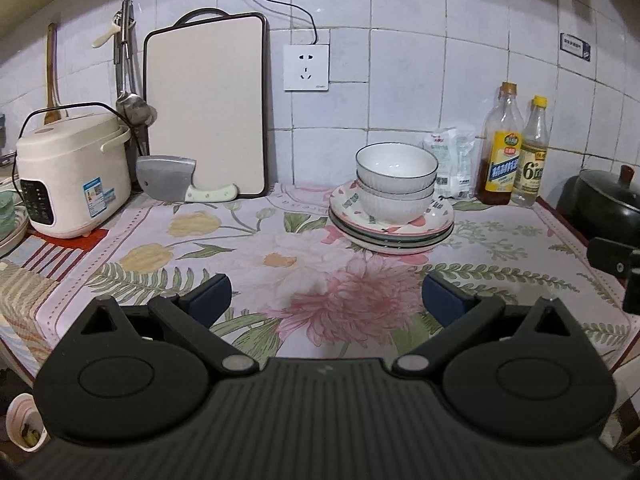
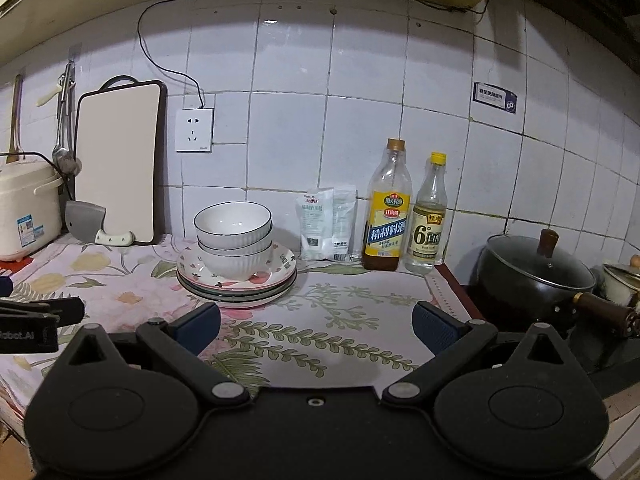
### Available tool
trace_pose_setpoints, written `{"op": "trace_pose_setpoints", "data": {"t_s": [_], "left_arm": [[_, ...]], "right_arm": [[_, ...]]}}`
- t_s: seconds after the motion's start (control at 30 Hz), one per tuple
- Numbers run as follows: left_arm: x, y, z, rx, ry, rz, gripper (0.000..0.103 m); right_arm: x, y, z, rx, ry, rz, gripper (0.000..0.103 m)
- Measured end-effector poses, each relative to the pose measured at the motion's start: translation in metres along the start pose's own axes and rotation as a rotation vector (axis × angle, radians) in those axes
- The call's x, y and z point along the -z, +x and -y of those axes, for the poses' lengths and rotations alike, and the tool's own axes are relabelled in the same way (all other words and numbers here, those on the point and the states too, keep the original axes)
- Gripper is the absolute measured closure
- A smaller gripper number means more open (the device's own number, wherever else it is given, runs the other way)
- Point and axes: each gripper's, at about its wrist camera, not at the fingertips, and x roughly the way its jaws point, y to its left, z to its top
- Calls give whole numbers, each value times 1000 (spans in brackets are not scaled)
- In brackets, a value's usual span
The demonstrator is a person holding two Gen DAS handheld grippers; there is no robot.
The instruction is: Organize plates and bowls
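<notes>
Two white ribbed bowls (image 1: 395,178) with dark rims are nested and stand on a stack of several plates (image 1: 392,229) on the floral cloth near the back wall. The same bowls (image 2: 234,236) and plates (image 2: 238,282) show in the right wrist view. My left gripper (image 1: 326,300) is open and empty, in front of the stack and apart from it. My right gripper (image 2: 316,328) is open and empty, in front and to the right of the stack. The right gripper's edge shows in the left wrist view (image 1: 614,264).
A rice cooker (image 1: 72,172), a cleaver (image 1: 176,180) and a cutting board (image 1: 206,108) stand at the left back. Two bottles (image 1: 516,148) and a white bag (image 1: 452,160) stand right of the stack. A black lidded pot (image 2: 536,276) sits on the stove at right.
</notes>
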Motion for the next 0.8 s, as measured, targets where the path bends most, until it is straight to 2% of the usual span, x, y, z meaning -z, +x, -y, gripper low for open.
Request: {"op": "trace_pose_setpoints", "data": {"t_s": [0.47,0.8], "left_arm": [[5,0,1,9,11,-13,0],[9,-5,2,-8,11,-2,0]], "right_arm": [[9,-9,-7,8,-6,33,0],[12,-13,-10,14,-23,22,0]]}}
